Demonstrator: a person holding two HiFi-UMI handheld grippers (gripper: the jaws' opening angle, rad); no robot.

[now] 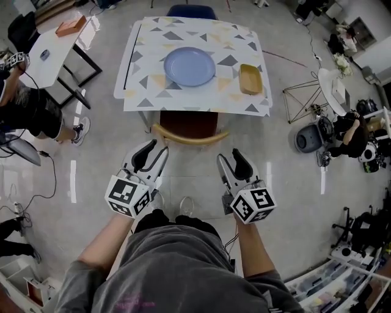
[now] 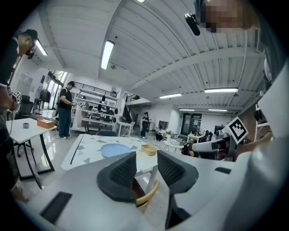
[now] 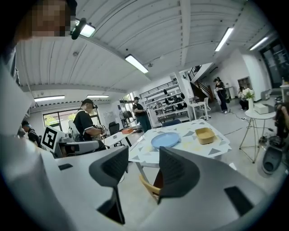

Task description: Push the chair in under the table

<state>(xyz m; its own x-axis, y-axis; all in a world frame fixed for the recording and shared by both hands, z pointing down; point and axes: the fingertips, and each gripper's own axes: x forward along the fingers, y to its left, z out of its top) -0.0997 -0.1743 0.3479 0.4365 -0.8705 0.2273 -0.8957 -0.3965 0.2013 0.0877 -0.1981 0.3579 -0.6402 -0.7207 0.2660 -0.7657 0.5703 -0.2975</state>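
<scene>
The chair (image 1: 188, 125) has a dark red seat and a curved wooden backrest (image 1: 190, 138). Its seat lies mostly beneath the near edge of the table (image 1: 137, 98), which has a triangle-patterned top. Both grippers hover side by side above the floor, a short way back from the backrest and apart from it. My left gripper (image 1: 151, 153) is open and holds nothing; in its own view the backrest (image 2: 147, 194) shows below the jaws (image 2: 146, 162). My right gripper (image 1: 232, 160) is open and empty too, with the backrest (image 3: 149, 185) low between its fingers (image 3: 143, 167).
A blue plate (image 1: 189, 66) and a yellow tray (image 1: 250, 78) lie on the table. A blue chair (image 1: 191, 11) stands at the far side. A white side table (image 1: 52, 46) and a person (image 1: 30, 110) are at the left. A wire frame (image 1: 302, 98) and a round table (image 1: 333, 82) stand at the right.
</scene>
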